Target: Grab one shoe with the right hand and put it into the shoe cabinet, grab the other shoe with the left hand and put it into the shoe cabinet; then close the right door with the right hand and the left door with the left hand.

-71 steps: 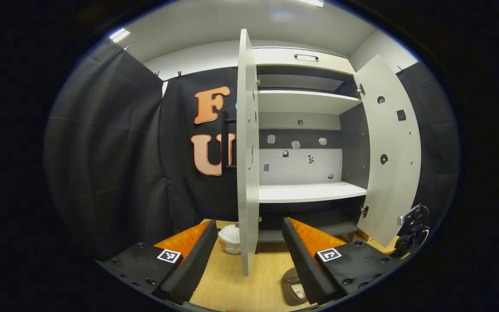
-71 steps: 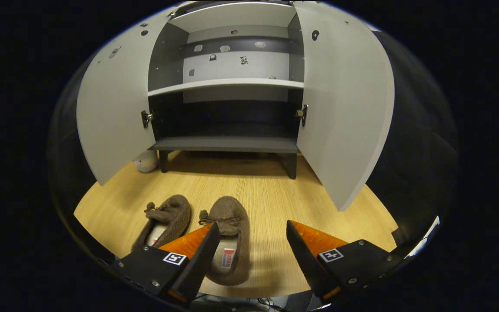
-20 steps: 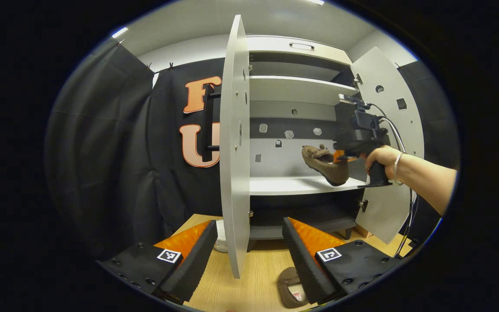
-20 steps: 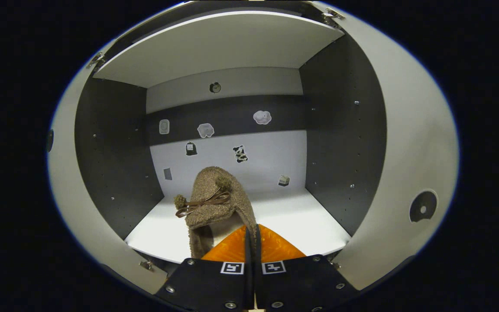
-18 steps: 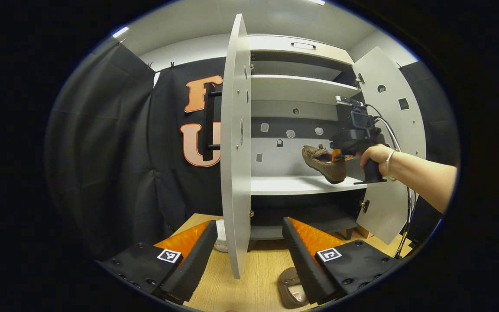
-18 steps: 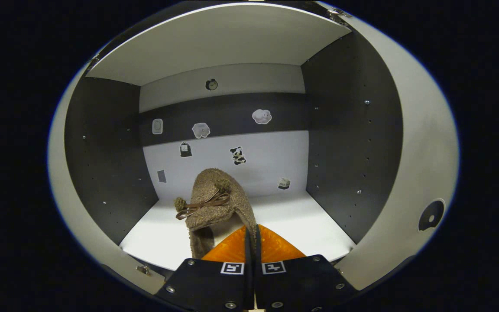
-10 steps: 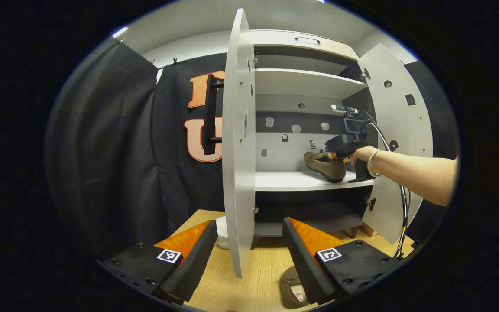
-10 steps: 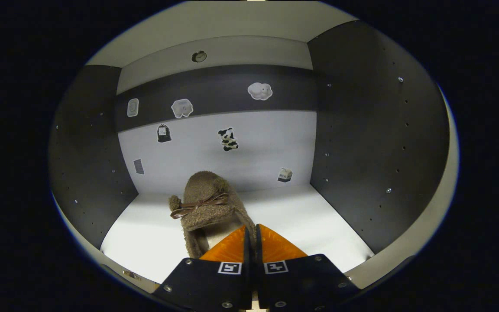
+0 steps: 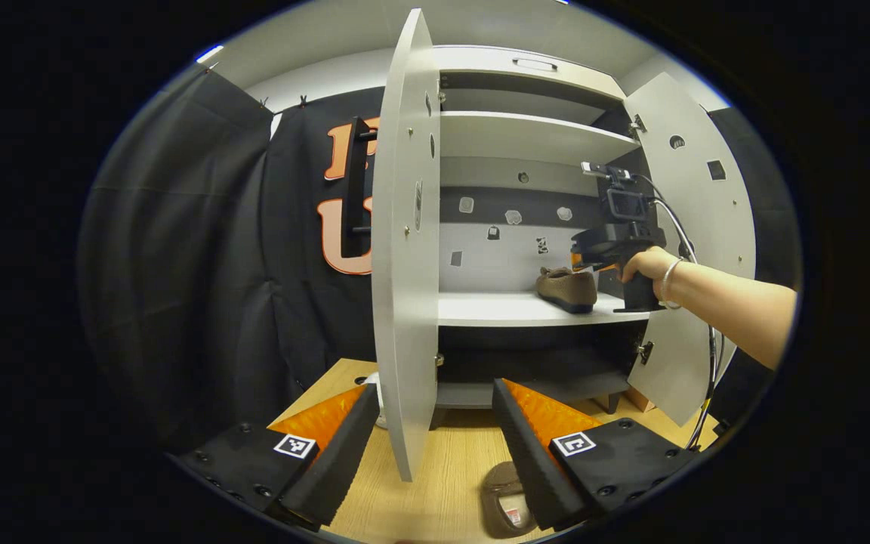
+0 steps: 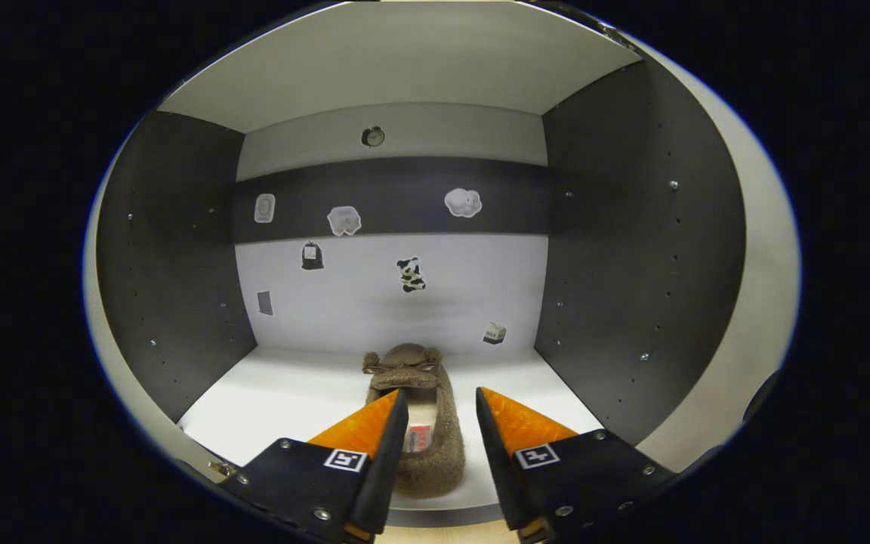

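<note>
Shoe one (image 10: 416,423) lay flat on the white middle shelf (image 10: 284,397) of the cabinet (image 9: 533,136), toe toward the back wall, heel near the shelf's front edge. Your right claw (image 10: 439,423) was released: its two fingers stood apart, one either side of the heel end, above it and, as far as the right gripper view showed, not pressing on it. In the left gripper view the same claw (image 9: 593,257), held in your hand (image 9: 643,264), sat just behind and above the shoe's heel (image 9: 567,287), at the right side of the shelf opening.

Judged step: first placement done, right claw free to back out. Second shoe not yet taken.

Shoe two (image 9: 507,502) lay on the wooden floor (image 9: 435,491) in front of the cabinet, low in the left gripper view, partly hidden behind the right-hand finger of your left claw (image 9: 435,431). That claw was released too, fingers wide apart and holding nothing, hovering above the floor with the edge of the left door (image 9: 405,249) standing between its fingers in the view.

Next move, as judged: draw the right claw straight back, clear of the heel, so the shoe is not dragged off the shelf. Then lower the left claw toward shoe two, which sat below and to the right of its centre line, so it called for a turn to the right and a reach down. Both doors, left and right (image 9: 695,227), stood open; the left door's edge was close to the left claw's path and could be bumped.
</note>
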Demonstrator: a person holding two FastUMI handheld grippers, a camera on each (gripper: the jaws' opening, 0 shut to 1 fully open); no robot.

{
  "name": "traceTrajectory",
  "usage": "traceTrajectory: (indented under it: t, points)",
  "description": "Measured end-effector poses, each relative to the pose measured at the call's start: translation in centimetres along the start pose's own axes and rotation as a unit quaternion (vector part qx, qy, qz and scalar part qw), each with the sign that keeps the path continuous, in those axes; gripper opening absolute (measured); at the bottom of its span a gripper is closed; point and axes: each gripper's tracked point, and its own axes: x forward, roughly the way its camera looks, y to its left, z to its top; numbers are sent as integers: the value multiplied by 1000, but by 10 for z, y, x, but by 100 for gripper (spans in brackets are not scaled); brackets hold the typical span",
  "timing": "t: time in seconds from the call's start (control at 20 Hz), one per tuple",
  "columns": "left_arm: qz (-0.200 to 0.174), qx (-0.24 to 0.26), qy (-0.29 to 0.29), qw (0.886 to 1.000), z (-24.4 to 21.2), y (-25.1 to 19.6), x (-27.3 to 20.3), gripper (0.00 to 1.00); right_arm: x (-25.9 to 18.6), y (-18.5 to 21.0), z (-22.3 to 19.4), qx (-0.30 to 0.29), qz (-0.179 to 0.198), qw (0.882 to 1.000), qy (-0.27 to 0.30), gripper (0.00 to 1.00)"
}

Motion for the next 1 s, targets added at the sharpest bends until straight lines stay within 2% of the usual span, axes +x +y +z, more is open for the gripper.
traceTrajectory:
  t: [0.05, 0.1, 0.2, 0.4, 0.55, 0.65, 0.85, 1.0]
  points:
    - [-2, 0, 0, 1000, 0, -1, 0, 99, -11, 2, 4, 5, 5, 1000, -10, 61]
    - [-3, 0, 0, 1000, -2, -1, -1, 98, -24, 1, 7, 11, 8, 1000, -19, 71]
    - [-7, -2, 3, 1000, -5, -4, -2, 98, -51, 0, 10, 27, 13, 999, -36, 80]
    - [-18, -4, 9, 1000, -14, -12, -7, 97, -101, -6, 2, 29, 19, 998, -61, 91]
    - [-29, -3, 20, 999, -27, -19, -7, 97, -138, -11, -19, 25, 25, 997, -63, 93]
    - [-35, -4, 33, 999, -42, -24, -5, 99, -162, -22, -32, 21, 15, 997, -70, 93]
    - [-54, -15, 75, 996, -85, -40, 2, 98, -204, -37, -53, 13, 1, 997, -79, 92]
    - [-64, -1, 109, 992, -125, -51, 5, 98, -228, -46, -60, 0, -4, 996, -84, 92]
